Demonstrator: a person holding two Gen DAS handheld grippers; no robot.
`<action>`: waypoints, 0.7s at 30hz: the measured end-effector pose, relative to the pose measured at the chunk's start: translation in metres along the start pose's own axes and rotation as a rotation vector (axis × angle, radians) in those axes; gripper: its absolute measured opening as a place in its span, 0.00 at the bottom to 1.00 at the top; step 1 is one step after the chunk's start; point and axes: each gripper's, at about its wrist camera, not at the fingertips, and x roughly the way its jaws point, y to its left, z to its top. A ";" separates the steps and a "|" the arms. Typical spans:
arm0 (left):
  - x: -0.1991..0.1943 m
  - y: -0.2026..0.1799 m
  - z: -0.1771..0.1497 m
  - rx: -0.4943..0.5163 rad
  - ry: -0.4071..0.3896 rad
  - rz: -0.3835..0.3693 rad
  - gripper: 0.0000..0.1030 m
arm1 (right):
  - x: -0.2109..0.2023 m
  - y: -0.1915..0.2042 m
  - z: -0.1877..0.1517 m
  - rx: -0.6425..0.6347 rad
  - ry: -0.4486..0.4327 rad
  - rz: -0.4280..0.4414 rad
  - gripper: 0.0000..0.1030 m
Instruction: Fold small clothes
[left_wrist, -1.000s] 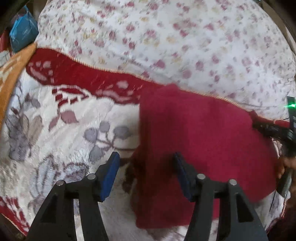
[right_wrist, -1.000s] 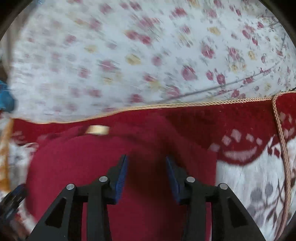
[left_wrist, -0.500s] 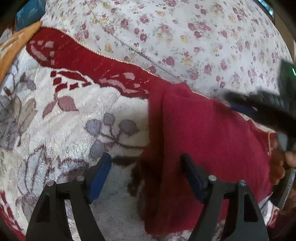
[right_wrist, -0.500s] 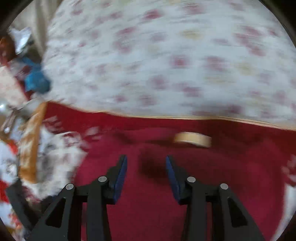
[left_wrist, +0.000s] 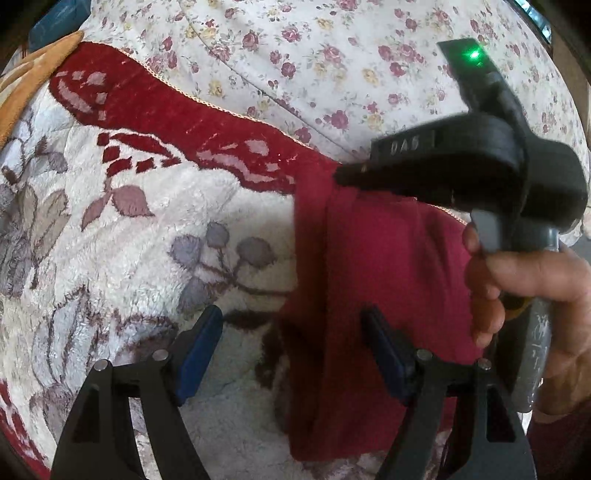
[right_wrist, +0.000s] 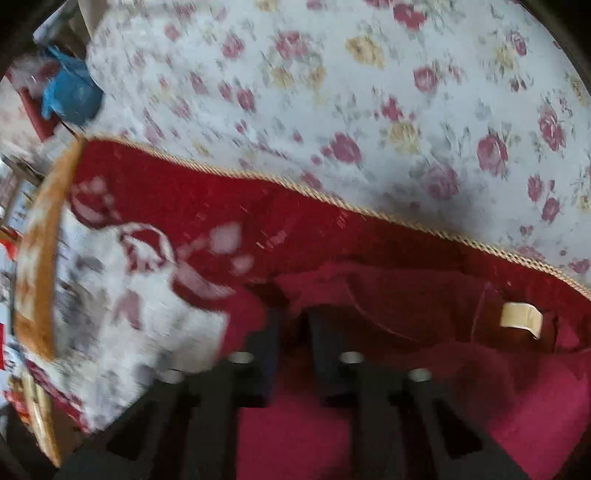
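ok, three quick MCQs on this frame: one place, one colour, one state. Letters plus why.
1. Where does the garment lie?
A. on the patterned blanket
B. in a basket
C. on a hanger

2. What colour is the garment?
A. blue
B. dark red
C. white

3. How stands the left tool?
A. shut on the garment
B. open, fingers wide apart
C. out of view

Key:
1 A, the cloth rests on the plush blanket, near its red border.
2 B, it is dark red in both views.
3 B, a wide gap shows between its blue pads; the garment's left edge lies in that gap, ungripped. The right tool reaches the garment's far corner with fingers close together.
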 end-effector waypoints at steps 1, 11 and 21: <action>-0.002 -0.001 0.000 0.005 -0.008 0.003 0.74 | -0.001 0.003 0.002 -0.005 -0.014 0.012 0.09; 0.002 0.002 0.000 0.000 -0.002 0.014 0.75 | -0.007 -0.003 -0.008 0.008 -0.037 0.114 0.43; 0.001 0.005 -0.003 -0.008 -0.003 0.016 0.76 | -0.027 -0.068 -0.044 0.060 -0.089 -0.159 0.49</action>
